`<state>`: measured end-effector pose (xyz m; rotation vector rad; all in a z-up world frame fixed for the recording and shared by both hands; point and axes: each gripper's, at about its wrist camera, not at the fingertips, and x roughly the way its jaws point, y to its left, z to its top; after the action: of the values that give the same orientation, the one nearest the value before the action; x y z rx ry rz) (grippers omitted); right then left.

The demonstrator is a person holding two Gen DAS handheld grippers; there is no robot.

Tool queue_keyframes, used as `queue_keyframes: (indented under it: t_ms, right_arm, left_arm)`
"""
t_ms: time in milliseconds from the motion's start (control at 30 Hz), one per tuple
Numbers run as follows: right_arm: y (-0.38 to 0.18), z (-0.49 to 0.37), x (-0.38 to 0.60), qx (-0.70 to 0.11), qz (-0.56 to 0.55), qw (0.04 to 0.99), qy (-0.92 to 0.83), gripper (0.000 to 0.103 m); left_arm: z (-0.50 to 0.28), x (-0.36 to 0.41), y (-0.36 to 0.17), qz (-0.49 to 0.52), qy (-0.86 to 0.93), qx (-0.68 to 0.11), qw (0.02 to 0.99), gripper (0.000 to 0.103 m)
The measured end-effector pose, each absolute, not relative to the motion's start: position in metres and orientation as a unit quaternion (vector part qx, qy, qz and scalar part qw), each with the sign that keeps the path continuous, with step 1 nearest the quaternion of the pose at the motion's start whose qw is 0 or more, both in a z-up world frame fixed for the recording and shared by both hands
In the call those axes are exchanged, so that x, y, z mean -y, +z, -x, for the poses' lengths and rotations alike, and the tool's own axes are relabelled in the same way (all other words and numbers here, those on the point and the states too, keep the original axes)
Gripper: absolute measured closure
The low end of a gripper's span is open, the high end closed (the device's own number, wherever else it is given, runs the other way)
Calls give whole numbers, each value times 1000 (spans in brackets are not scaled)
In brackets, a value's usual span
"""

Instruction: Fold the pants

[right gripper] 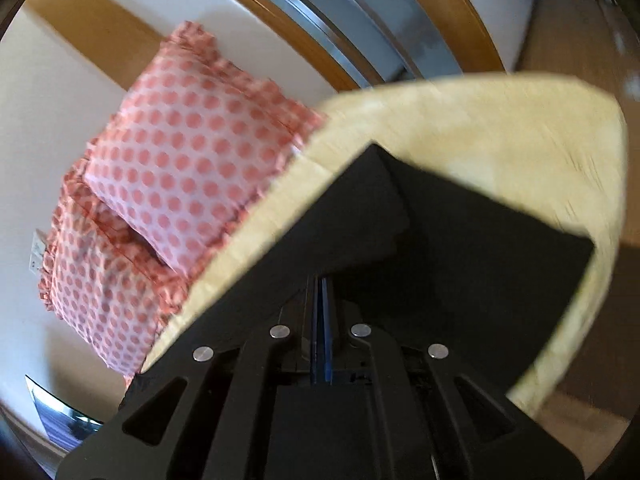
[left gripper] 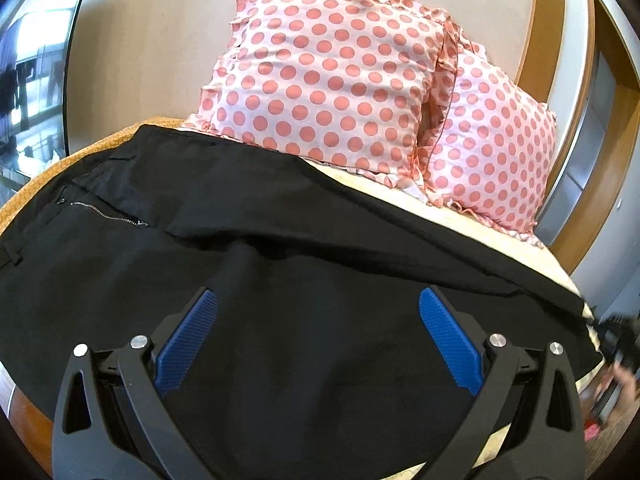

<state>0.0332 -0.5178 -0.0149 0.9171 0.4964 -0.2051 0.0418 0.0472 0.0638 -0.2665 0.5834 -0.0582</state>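
Black pants (left gripper: 280, 240) lie spread across the yellow bed cover (left gripper: 472, 216), waistband and zipper (left gripper: 108, 214) at the left, legs running right toward the bed's end. Two polka-dot pillows (left gripper: 332, 72) sit at the far side against the wall.

Your left gripper (left gripper: 318, 340) hovers wide open over the near seat area, touching nothing I can confirm. Your right gripper (right gripper: 322, 308) is closed, blue pads pressed together, apparently pinching pants cloth near the leg end (right gripper: 460, 240); the view is blurred, so treat that as likely.

Judgement: the fabric is thin, soft, limp and light, and will sag between holds. Take it at hems, waistband or seams.

No readable writing or labels.
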Motion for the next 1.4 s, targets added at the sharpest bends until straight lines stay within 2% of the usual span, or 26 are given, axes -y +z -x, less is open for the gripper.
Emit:
queue_keyframes:
  t_ms: [100, 167, 200, 267, 367, 400, 433, 467, 533, 667, 833, 967, 1033, 1100, 1167, 1267, 1400]
  right_arm:
    - [-24, -33, 519, -249, -461, 846, -95, 95]
    - [-25, -33, 522, -259, -480, 832, -101, 78]
    - [-25, -35, 523, -259, -488, 828, -98, 57]
    - [-26, -32, 523, -244, -496, 828, -92, 53]
    - [-27, -39, 524, -233, -501, 828, -92, 56]
    - [-29, -43, 525, -233, -501, 828, -92, 70]
    - [-34, -48, 527, -235, -510, 823, -85, 94]
    - [-41, -50, 530, -234, -527, 814, -67, 100]
    - [-56, -50, 540, -218, -570, 792, -14, 100]
    - [-30, -22, 564, -145, -546, 825, 12, 101]
    - [-22, -9, 572, -140, -523, 841, -5, 101]
    - [-29, -13, 572, -149, -527, 836, -11, 101]
    - [-33, -14, 573, -151, -531, 834, -10, 100]
    - [-36, -13, 575, -151, -534, 832, -7, 100]
    - [-33, -15, 575, -152, -528, 836, -4, 101]
    - [-27, -14, 574, -148, -514, 845, -1, 100]
    - [-20, -8, 576, -137, -497, 857, -8, 100]
  left_arm:
    - [-41, -52, 71, 131, -22, -280, 951, 2]
    - [-40, -60, 79, 122, -2, -265, 956, 2]
    - [-40, -62, 82, 122, 5, -261, 958, 2]
    - [-42, -72, 87, 126, 22, -253, 959, 2]
    - [-53, -83, 90, 139, 32, -261, 955, 2]
    - [-58, -86, 90, 143, 32, -264, 953, 2]
    - [-65, -90, 88, 148, 32, -273, 950, 2]
    - [-74, -93, 87, 155, 23, -282, 946, 2]
    - [-87, -98, 86, 167, 7, -296, 940, 2]
    - [-127, -105, 89, 184, -11, -315, 931, 2]
    - [-207, -102, 89, 193, -17, -359, 913, 3]
    - [-275, -102, 66, 195, 10, -425, 884, 20]
    - [-302, -107, 48, 206, 35, -462, 862, 36]
    - [-314, -116, 35, 228, 57, -484, 843, 77]
    - [-302, -130, 37, 264, 65, -465, 843, 94]
    - [-253, -141, 67, 272, 50, -405, 872, 95]
    - [-140, -161, 98, 290, 24, -320, 902, 95]
